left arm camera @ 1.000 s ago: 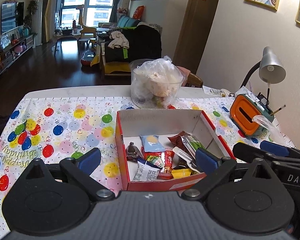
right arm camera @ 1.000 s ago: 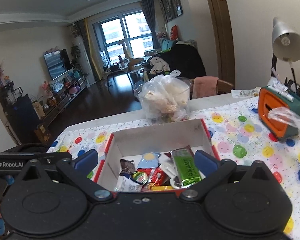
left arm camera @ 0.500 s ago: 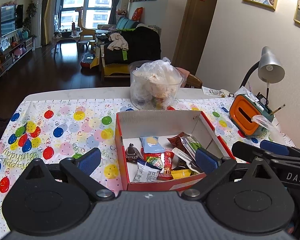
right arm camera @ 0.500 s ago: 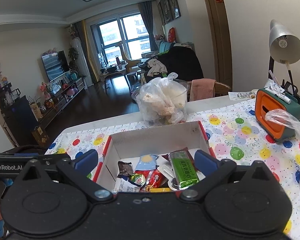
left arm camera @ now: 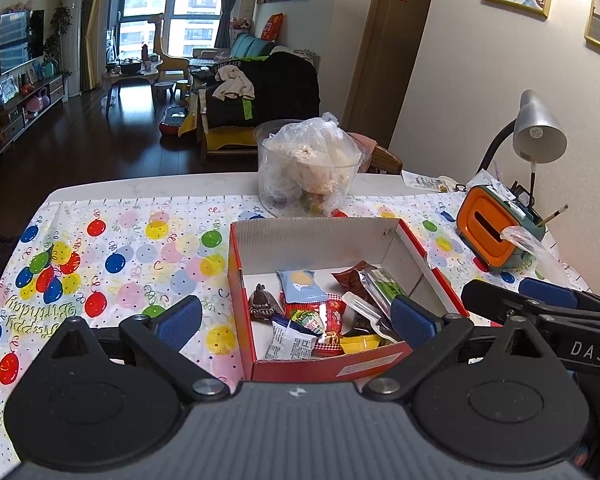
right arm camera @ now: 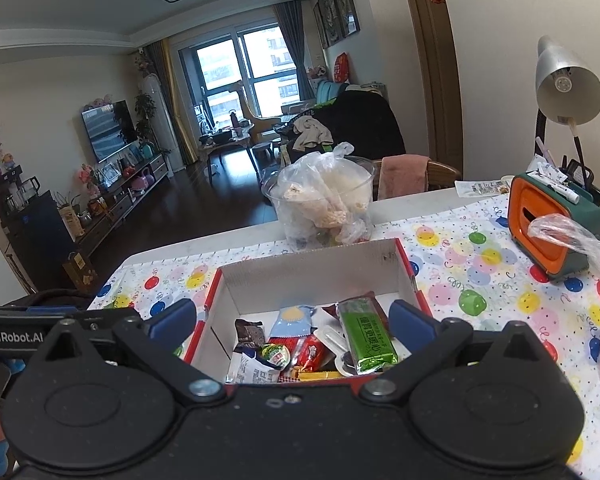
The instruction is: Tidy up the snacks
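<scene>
A red cardboard box [left arm camera: 244, 280] with a white inside sits on the balloon tablecloth and holds several wrapped snacks, among them a green bar [right arm camera: 366, 338], a light blue packet [left arm camera: 302, 286] and a brown chocolate [left arm camera: 262, 302]. The box also shows in the right wrist view [right arm camera: 414, 280]. My left gripper [left arm camera: 298, 318] is open and empty, above the box's near edge. My right gripper [right arm camera: 292, 320] is open and empty, just short of the box. It shows at the right of the left wrist view [left arm camera: 540, 294].
A clear tub with a plastic bag of snacks [left arm camera: 310, 168] stands behind the box. An orange and green desk organiser [left arm camera: 496, 232] and a grey lamp [left arm camera: 538, 130] stand at the right. A clear plastic bag [right arm camera: 572, 236] lies at the right edge.
Both grippers have drawn back and risen slightly from the box. Their jaws stay open. Nothing on the table has moved.
</scene>
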A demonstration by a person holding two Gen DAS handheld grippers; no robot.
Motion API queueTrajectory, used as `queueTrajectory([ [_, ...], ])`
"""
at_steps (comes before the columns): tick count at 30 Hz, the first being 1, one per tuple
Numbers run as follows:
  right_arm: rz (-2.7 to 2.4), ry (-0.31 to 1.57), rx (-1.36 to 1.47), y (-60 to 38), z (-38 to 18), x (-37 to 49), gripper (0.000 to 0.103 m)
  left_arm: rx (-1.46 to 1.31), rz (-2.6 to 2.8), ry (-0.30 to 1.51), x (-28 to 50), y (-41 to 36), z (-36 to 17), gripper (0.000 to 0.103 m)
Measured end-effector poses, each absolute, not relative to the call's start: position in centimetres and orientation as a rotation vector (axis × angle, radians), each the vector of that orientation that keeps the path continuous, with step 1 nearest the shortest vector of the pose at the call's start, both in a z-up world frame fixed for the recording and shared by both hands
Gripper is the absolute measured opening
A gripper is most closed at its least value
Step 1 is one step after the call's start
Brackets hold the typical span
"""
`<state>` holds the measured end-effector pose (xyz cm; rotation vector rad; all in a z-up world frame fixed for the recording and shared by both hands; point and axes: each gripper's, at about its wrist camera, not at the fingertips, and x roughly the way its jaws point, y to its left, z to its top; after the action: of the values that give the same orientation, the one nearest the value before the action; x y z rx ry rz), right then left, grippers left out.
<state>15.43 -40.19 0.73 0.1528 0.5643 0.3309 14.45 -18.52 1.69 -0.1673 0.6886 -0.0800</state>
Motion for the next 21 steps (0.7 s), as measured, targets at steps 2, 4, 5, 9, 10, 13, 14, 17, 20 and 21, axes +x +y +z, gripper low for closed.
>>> queueTrajectory([
  [2, 0.329, 0.563, 0.152, -40.2, 0.7, 15.4, 0.103, -0.168, -0.087, 0.688, 14.2, -18.6, 1.7, 0.101],
  [4, 0.329, 0.563, 0.152, -40.3, 0.8, 15.4, 0.103, -0.168, -0.091, 0.687, 14.1, -18.6, 1.7, 0.101],
  [5, 0.329, 0.562, 0.151, -40.3, 0.8, 15.4, 0.103, -0.167, -0.093, 0.686, 14.0, -18.7, 1.7, 0.101],
  [9, 0.328, 0.562, 0.151, -40.4, 0.9, 15.4, 0.103, -0.162, -0.101, 0.681, 14.0, -18.9, 1.9, 0.101],
  [10, 0.327, 0.56, 0.153, -40.4, 0.9, 15.3, 0.103, -0.161, -0.103, 0.678, 13.9, -18.9, 1.9, 0.101],
  [13, 0.319, 0.554, 0.159, -40.7, 1.0, 15.3, 0.103, -0.156, -0.107, 0.671, 13.8, -19.1, 2.0, 0.101],
  [14, 0.316, 0.551, 0.162, -40.8, 1.1, 15.3, 0.103, -0.153, -0.108, 0.671, 13.8, -19.2, 2.0, 0.101],
  [17, 0.308, 0.539, 0.171, -41.2, 1.4, 15.2, 0.103, -0.15, -0.116, 0.673, 13.8, -19.4, 2.0, 0.101],
  [20, 0.304, 0.534, 0.169, -41.5, 1.4, 15.1, 0.103, -0.149, -0.124, 0.671, 13.8, -19.5, 2.0, 0.101],
  [21, 0.304, 0.537, 0.17, -41.5, 1.4, 15.2, 0.103, -0.146, -0.124, 0.67, 13.8, -19.6, 2.0, 0.101],
])
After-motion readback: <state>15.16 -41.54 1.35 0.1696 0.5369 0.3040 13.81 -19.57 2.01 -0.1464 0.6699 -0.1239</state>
